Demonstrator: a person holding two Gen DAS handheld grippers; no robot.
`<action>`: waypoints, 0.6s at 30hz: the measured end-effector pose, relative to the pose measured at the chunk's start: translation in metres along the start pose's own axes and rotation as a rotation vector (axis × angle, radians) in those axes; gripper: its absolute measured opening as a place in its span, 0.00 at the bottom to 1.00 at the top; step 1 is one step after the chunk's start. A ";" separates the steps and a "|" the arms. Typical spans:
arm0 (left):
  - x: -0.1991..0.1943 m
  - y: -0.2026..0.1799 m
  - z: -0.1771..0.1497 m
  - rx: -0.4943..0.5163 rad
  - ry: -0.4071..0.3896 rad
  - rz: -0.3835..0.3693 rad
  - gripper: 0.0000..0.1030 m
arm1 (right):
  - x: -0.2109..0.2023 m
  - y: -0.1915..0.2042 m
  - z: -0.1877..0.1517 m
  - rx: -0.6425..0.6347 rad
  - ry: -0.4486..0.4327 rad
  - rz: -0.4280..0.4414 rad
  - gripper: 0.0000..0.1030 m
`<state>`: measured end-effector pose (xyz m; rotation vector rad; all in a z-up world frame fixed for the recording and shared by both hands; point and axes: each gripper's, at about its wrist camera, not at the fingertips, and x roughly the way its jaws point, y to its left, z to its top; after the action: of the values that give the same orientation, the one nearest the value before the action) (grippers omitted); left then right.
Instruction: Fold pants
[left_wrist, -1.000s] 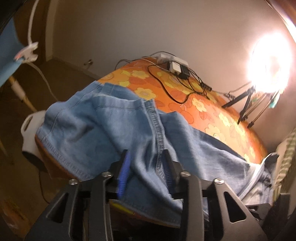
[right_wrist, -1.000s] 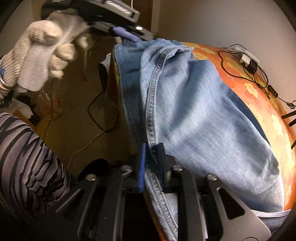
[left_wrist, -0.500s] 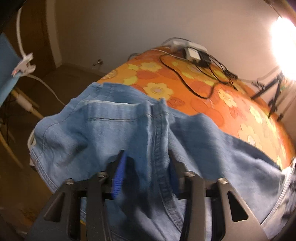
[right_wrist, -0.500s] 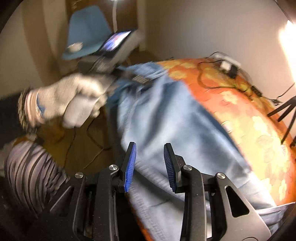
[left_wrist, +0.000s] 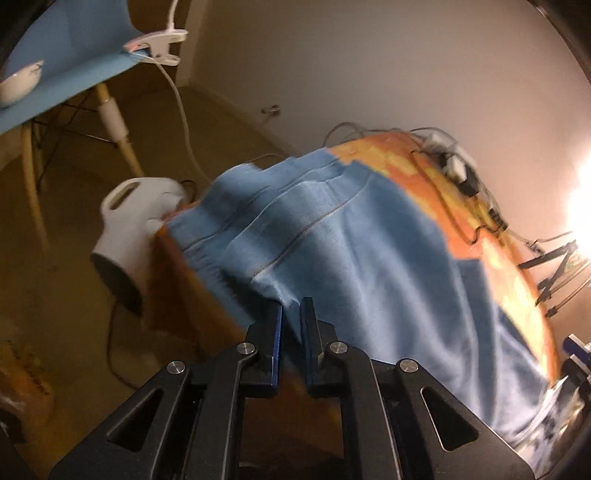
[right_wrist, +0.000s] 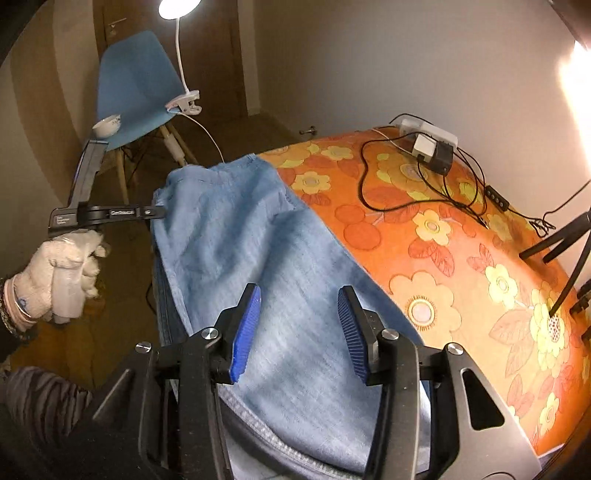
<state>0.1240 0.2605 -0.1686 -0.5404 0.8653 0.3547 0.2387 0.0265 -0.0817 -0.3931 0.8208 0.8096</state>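
Pants (right_wrist: 258, 258) lying lengthwise near-to-far along table's left edge, left gripper (left_wrist: 291, 317) closing on near-left fold, right gripper (right_wrist: 299, 325) opening empty above the middle.

matt denim pants (right_wrist: 258, 258) (soft), glossy tablecloth (right_wrist: 443, 258)

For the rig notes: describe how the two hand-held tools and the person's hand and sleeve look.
Both tools are black, with angular arms, cut-out slots and silver screw heads. The right tool has ribbed blue pads on its fingers; the left tool shows blue pad edges. The left hand wears a white knitted glove, with bracelets at the wrist. A grey, dark-striped sleeve shows below it.
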 end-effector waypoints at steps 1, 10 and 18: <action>-0.002 0.001 -0.002 0.013 -0.004 0.015 0.13 | -0.001 -0.001 -0.003 -0.003 0.001 -0.009 0.45; -0.051 -0.010 0.010 0.116 -0.101 0.018 0.24 | -0.062 -0.039 -0.049 0.162 -0.046 -0.141 0.51; -0.074 -0.108 0.019 0.356 -0.051 -0.206 0.32 | -0.153 -0.117 -0.118 0.429 -0.089 -0.333 0.60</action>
<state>0.1453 0.1785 -0.0677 -0.2849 0.7933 0.0228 0.2067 -0.1928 -0.0373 -0.1043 0.7947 0.3256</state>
